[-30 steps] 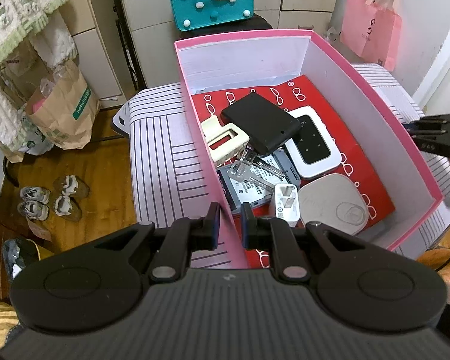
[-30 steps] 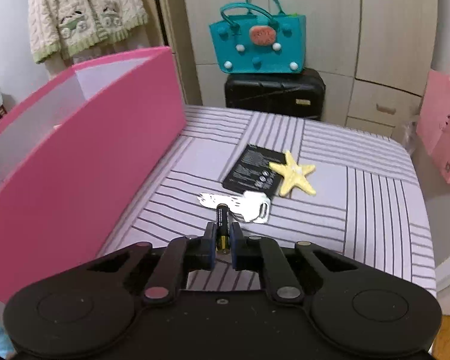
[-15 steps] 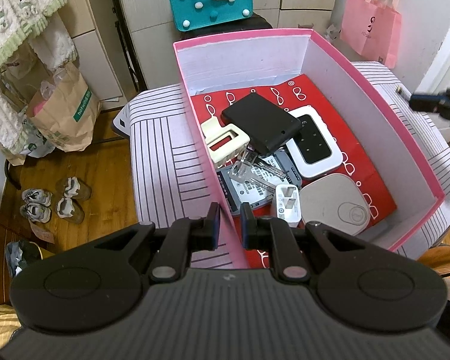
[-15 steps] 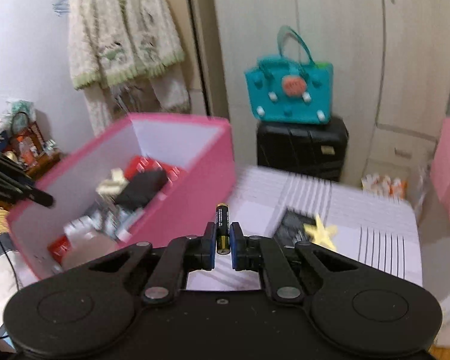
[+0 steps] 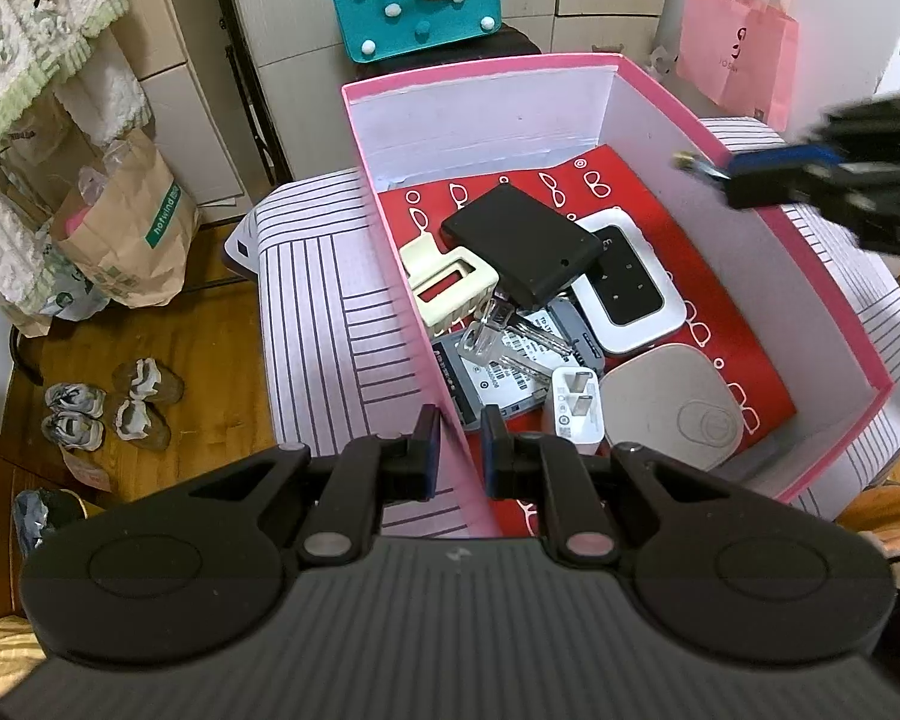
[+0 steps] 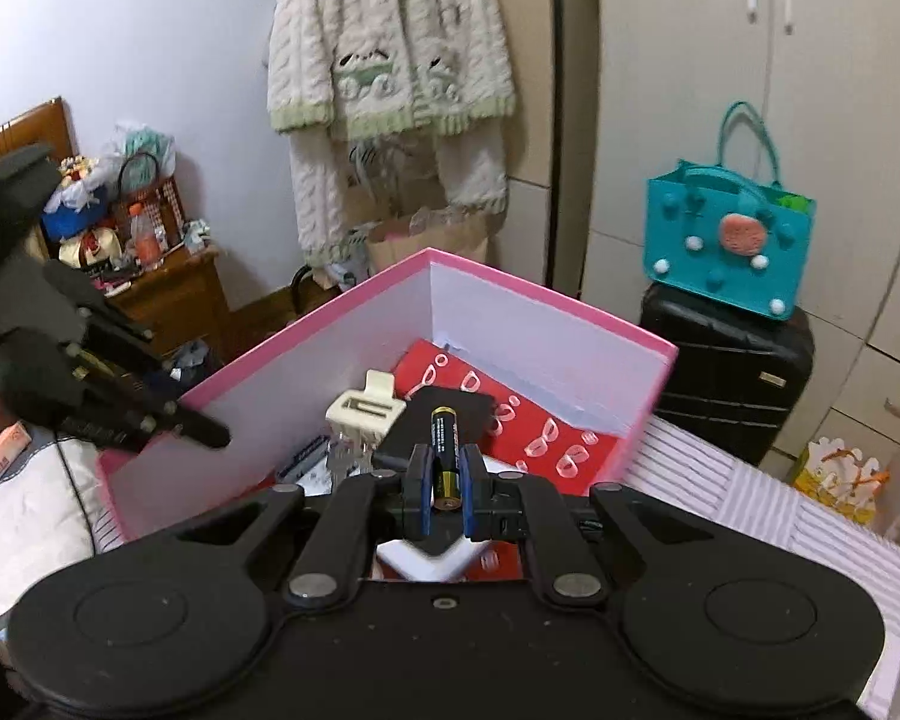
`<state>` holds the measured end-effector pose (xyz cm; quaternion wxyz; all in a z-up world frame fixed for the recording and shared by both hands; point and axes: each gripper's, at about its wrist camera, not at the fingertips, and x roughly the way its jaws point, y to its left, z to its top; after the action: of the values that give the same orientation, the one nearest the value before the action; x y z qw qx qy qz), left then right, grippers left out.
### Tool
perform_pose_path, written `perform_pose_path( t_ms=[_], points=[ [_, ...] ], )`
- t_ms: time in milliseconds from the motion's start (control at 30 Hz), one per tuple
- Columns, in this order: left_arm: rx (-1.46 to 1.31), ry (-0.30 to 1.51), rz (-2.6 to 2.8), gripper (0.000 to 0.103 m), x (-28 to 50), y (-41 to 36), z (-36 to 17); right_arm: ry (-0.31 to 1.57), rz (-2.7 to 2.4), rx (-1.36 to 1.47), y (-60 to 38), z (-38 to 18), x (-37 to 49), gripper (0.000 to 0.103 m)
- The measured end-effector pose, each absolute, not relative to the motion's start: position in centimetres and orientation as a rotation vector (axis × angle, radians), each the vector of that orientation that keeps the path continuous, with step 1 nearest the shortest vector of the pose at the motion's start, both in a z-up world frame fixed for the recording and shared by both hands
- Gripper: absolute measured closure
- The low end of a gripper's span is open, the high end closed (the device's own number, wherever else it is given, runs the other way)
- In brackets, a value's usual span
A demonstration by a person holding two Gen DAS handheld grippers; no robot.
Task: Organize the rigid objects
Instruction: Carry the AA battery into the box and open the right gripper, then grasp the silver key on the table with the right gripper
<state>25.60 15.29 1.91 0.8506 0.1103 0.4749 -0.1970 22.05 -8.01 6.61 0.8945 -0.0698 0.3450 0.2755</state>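
A pink box (image 5: 822, 267) with a red patterned floor stands on the striped cloth; it also shows in the right wrist view (image 6: 546, 294). Inside lie a black flat case (image 5: 522, 243), a cream clip (image 5: 450, 291), keys (image 5: 498, 333), a white charger plug (image 5: 573, 411), a white-and-black device (image 5: 627, 288) and a grey rounded pad (image 5: 672, 414). My right gripper (image 6: 444, 474) is shut on a black battery (image 6: 444, 447) and hangs over the box's right wall, blurred in the left wrist view (image 5: 768, 177). My left gripper (image 5: 459, 450) straddles the box's near-left wall, jaws slightly apart, touching nothing I can see.
A teal felt bag (image 6: 729, 246) sits on a black suitcase (image 6: 726, 384) behind the box. A pink shopping bag (image 5: 738, 51) hangs at the right. A paper bag (image 5: 126, 234) and shoes (image 5: 114, 411) are on the wooden floor at the left.
My right gripper has carried the battery up from the striped cloth and leftward, over the box's right wall. The left gripper has stayed in place.
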Motion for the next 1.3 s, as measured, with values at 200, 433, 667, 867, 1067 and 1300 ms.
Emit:
perform_pose_path(
  t_ms=[200, 433, 667, 867, 1067, 1300],
  points=[
    [0.218, 1.003, -0.421, 0.09, 25.8, 15.5, 1.9, 0.847, 0.552, -0.209, -5.3, 4.8, 28.0, 0.091],
    [0.211, 0.999, -0.432, 0.09, 25.7, 15.7, 1.9, 0.948, 0.566, -0.145, -4.1, 3.1, 30.6, 0.091],
    [0.211, 0.996, -0.436, 0.089, 25.7, 15.6, 1.8, 0.973, 0.466, -0.161, -4.4, 1.6, 31.6, 0.091],
    [0.203, 0.997, -0.433, 0.089, 25.8, 15.7, 1.7, 0.921, 0.449, -0.159, -5.3, 2.4, 31.1, 0.091],
    [0.198, 0.995, -0.439, 0.089, 25.8, 15.9, 1.7, 0.81, 0.426, -0.081, -10.0, 5.9, 26.7, 0.09],
    [0.195, 0.992, -0.438, 0.089, 25.7, 15.9, 1.7, 0.796, 0.331, 0.002, -16.3, 6.5, 22.0, 0.086]
  ],
)
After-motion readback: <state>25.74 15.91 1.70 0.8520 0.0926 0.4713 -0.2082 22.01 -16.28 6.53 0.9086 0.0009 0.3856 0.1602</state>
